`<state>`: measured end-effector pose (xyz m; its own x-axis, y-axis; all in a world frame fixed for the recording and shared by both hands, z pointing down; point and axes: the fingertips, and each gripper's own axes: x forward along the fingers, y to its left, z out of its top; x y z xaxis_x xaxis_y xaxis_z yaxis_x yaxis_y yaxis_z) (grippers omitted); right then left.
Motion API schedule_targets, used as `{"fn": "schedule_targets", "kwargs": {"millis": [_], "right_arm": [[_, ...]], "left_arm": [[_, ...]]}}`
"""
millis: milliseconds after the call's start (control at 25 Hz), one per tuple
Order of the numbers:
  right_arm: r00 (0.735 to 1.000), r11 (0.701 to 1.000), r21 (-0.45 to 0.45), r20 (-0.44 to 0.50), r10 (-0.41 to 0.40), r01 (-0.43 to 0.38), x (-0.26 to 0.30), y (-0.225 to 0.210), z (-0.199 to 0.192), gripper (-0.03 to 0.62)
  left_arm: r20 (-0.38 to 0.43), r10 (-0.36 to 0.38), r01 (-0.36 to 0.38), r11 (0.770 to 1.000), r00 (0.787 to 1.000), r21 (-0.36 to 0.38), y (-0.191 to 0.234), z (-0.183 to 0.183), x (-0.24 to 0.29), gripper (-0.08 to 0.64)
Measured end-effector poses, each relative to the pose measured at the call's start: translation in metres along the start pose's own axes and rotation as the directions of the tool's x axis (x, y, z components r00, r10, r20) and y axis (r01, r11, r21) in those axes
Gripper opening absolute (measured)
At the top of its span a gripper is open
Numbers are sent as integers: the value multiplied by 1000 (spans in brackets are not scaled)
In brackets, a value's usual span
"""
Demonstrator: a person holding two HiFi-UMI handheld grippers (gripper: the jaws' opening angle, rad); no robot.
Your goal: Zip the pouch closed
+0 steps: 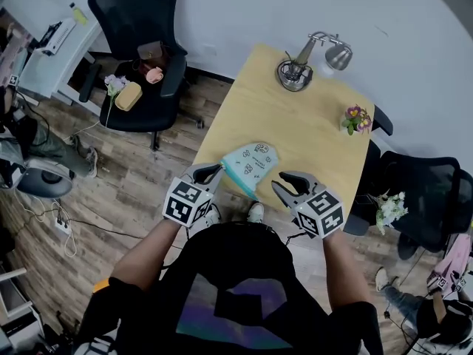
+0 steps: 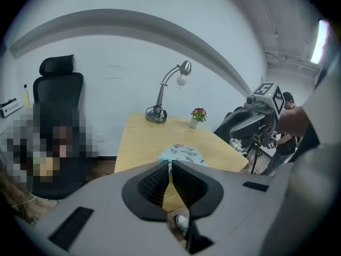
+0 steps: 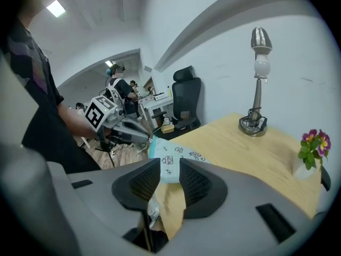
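Note:
A light teal pouch [image 1: 250, 166] with small dark drawings lies near the front edge of the yellow wooden table [image 1: 310, 135]. My left gripper [image 1: 213, 173] sits at the pouch's left end, its jaws nearly together, and a thin strip of the pouch's edge [image 2: 170, 166] shows between the tips. In the right gripper view that left gripper [image 3: 143, 137] touches the pouch's [image 3: 175, 154] far corner. My right gripper [image 1: 282, 184] stands open just right of the pouch's near corner. Its pads [image 3: 194, 183] are apart, and the pouch shows through the gap untouched.
A desk lamp [image 1: 301, 69] and a small flower pot [image 1: 358, 119] stand at the table's far side. A black office chair [image 1: 140, 43] carrying small items is at the left, another chair [image 1: 421, 191] at the right. The table's front edge is right by both grippers.

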<state>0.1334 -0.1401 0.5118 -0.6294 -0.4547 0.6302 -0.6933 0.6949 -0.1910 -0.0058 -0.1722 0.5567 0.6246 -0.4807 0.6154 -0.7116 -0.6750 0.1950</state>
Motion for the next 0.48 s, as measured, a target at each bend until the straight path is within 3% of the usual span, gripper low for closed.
{"fn": "schedule_targets", "kwargs": {"millis": [280, 480], "right_arm": [[970, 983, 63, 162, -179, 171, -14, -19, 46, 98], [923, 957, 37, 254, -288, 288, -31, -16, 83, 73]], "left_arm": [[40, 63, -63, 998, 997, -9, 14, 16, -16, 20], [151, 95, -100, 995, 984, 21, 8, 62, -37, 20]]}}
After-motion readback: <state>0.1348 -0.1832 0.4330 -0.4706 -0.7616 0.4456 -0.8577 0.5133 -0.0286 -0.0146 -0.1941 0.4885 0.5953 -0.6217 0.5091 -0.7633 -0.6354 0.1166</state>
